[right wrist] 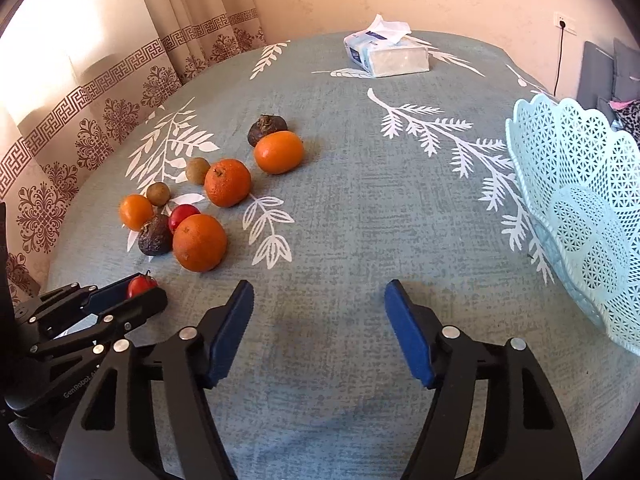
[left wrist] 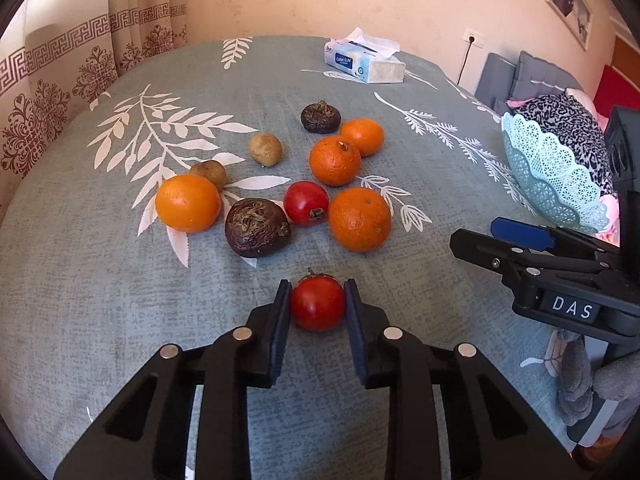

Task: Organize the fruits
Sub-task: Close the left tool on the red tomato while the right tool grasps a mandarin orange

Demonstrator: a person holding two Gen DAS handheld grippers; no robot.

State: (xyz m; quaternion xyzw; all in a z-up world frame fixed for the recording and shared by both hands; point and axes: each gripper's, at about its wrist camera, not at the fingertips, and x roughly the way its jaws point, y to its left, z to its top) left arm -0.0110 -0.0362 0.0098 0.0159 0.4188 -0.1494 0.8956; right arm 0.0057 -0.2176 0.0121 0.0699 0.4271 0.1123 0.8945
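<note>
Leaf-patterned counter (left wrist: 120, 320): a red fruit (left wrist: 317, 303) is clamped by the left gripper (left wrist: 317, 300); the right gripper (right wrist: 319, 300) is held empty, half-open.

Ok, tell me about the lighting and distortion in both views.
Left wrist view: fisheye bends the tablecloth into a dome, dark corners, warm even light, red fruit sharp. Right wrist view: same bulge, the curtain blown out by daylight, soft shadow under the right hand-held gripper.
</note>
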